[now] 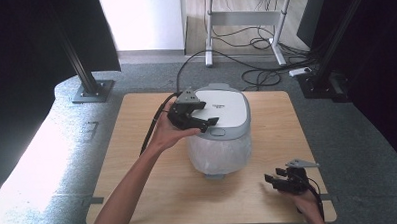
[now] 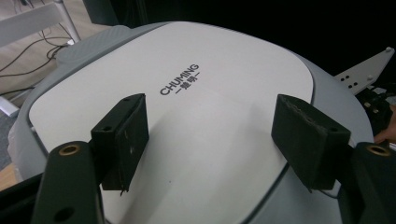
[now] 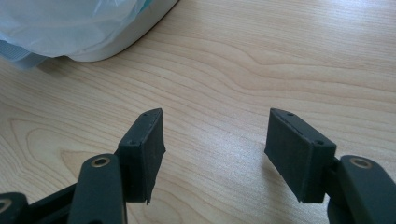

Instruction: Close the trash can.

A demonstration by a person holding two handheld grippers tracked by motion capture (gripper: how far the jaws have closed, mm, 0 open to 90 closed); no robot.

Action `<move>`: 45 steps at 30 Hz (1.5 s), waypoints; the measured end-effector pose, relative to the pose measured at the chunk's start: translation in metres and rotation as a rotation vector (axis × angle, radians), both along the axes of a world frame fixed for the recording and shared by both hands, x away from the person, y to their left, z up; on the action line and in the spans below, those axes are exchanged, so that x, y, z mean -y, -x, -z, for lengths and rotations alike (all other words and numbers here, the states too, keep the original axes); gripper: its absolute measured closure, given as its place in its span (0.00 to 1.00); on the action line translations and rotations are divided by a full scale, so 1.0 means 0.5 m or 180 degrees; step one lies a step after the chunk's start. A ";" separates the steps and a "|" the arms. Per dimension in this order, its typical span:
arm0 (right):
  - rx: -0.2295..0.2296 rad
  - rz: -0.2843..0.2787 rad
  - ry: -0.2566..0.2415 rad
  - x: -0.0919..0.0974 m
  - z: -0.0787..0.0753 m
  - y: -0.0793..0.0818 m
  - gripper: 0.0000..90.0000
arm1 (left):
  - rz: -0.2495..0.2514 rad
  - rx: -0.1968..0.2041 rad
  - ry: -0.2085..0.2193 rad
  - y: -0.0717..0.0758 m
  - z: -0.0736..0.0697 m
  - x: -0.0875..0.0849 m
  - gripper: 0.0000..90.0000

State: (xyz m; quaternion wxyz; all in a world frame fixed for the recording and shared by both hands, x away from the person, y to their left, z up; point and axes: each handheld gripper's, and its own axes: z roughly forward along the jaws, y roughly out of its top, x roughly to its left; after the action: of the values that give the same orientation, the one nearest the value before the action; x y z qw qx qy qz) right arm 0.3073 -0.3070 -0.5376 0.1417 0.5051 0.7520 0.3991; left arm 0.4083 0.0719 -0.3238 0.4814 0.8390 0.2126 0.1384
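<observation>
Hovering left gripper [image 1: 207,122] over the rice cooker [image 1: 222,133] lid at table [image 1: 137,144] centre, jaws spread, empty; right gripper [image 1: 275,180] well apart near front-right, also spread, empty

Bright daylight floods the high view's upper left and blows out its left edge; dark right side; all views slightly soft.

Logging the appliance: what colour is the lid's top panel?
White, with dark lettering, on the lid's top panel and a grey rim; the left gripper view shows it best.
</observation>
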 end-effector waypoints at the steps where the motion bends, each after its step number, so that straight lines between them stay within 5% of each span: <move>1: 0.0005 0.0005 -0.0011 0.001 -0.001 0.000 0.41 | -0.0043 0.0023 0.0061 0.002 0.000 -0.006 0.31; 8: 0.0011 0.0017 -0.0024 0.006 -0.002 -0.002 0.41 | -0.0156 0.0077 0.0178 0.021 -0.023 -0.073 0.29; 19: 0.0058 -0.0012 -0.0041 0.006 -0.008 -0.004 0.41 | -0.0333 0.0097 0.0131 0.061 -0.015 -0.141 0.28; 30: 0.0085 -0.0018 -0.0081 0.009 -0.013 -0.007 0.41 | -0.0560 0.0067 0.0112 0.113 0.051 -0.215 0.28; 45: 0.0082 -0.0033 -0.0043 -0.001 -0.010 -0.008 0.40 | -0.0744 -0.0087 0.0090 0.139 0.134 -0.277 0.28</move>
State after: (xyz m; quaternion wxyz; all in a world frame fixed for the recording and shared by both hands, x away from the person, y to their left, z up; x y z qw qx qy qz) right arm 0.3115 -0.3067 -0.5324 0.1459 0.4969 0.7500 0.4114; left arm 0.3387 0.2103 -0.3910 0.4708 0.8034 0.3175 0.1791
